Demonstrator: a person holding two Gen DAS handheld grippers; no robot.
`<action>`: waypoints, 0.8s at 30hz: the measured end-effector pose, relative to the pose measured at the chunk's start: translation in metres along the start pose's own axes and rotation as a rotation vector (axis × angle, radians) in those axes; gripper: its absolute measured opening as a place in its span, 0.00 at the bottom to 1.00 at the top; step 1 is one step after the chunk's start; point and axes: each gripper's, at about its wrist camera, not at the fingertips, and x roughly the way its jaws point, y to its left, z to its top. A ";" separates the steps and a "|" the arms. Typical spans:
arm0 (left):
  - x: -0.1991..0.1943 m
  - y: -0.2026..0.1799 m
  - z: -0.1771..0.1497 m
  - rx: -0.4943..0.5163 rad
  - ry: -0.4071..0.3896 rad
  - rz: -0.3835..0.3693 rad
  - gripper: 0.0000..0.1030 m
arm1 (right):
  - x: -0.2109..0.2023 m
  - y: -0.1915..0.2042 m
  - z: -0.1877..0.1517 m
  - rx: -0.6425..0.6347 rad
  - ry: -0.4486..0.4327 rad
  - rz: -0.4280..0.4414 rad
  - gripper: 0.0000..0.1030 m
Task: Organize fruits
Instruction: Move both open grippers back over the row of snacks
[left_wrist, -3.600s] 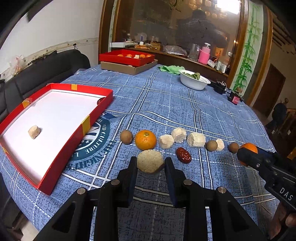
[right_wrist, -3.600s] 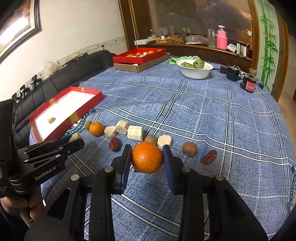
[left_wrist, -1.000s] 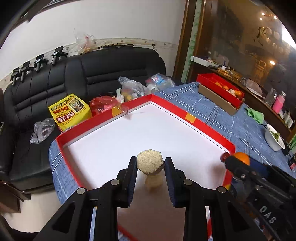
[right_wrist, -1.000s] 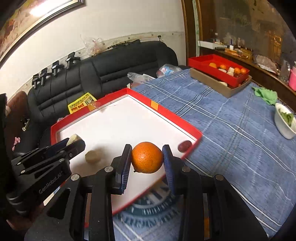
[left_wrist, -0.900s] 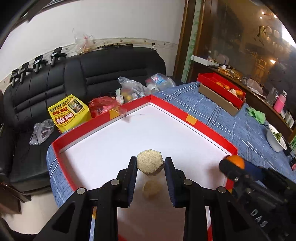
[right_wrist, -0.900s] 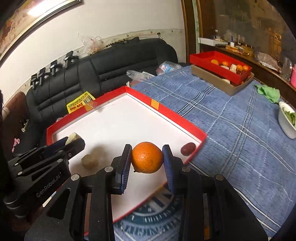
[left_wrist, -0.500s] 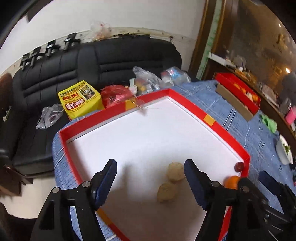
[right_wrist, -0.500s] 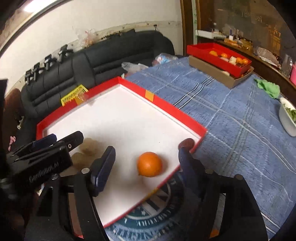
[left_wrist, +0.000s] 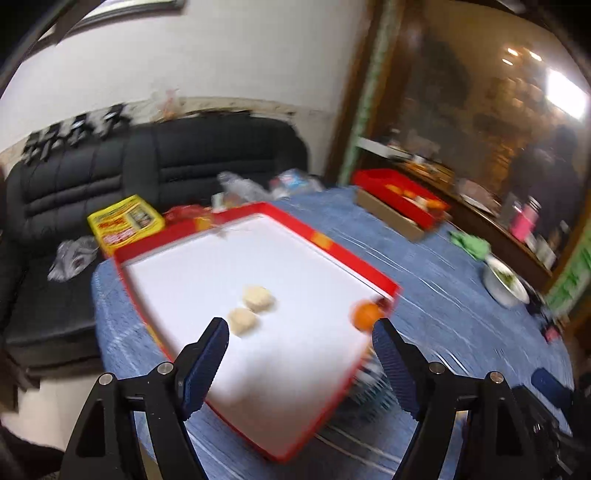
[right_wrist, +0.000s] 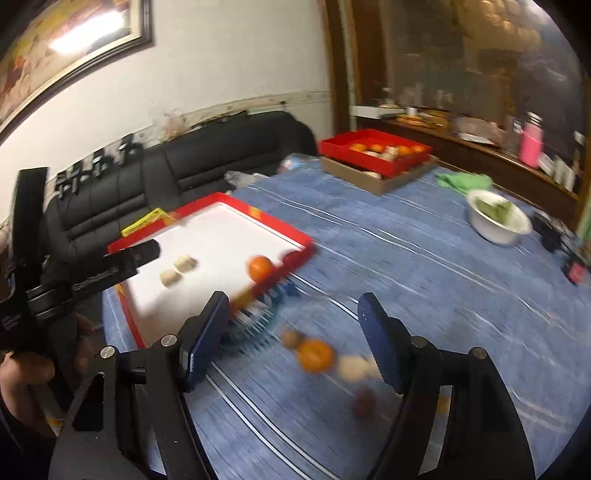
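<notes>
Red tray (left_wrist: 317, 236) with white floor, on blue tablecloth (right_wrist: 406, 258); two pale cakes (left_wrist: 251, 308) side by side inside, orange (left_wrist: 365, 314) near its right corner. Left gripper (left_wrist: 301, 350) spread wide, empty, above tray. Right gripper (right_wrist: 291, 339) likewise wide, empty, over blurred loose fruits (right_wrist: 316, 354) on cloth.

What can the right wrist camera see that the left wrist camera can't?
Only the right wrist view shows the loose orange on the blue tablecloth, blurry pieces beside it, and the framed picture. Only the left wrist view shows the whole yellow packet on the sofa. Both show the red tray holding two pale pieces and an orange, the white bowl, and open grippers: left, right.
</notes>
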 end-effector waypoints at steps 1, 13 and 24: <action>-0.003 -0.011 -0.009 0.036 0.003 -0.024 0.76 | -0.004 -0.007 -0.006 0.011 0.001 -0.016 0.71; -0.002 -0.073 -0.067 0.221 0.100 -0.133 0.76 | -0.058 -0.129 -0.099 0.269 0.109 -0.275 0.71; -0.001 -0.084 -0.079 0.268 0.130 -0.140 0.76 | -0.053 -0.169 -0.103 0.327 0.187 -0.329 0.58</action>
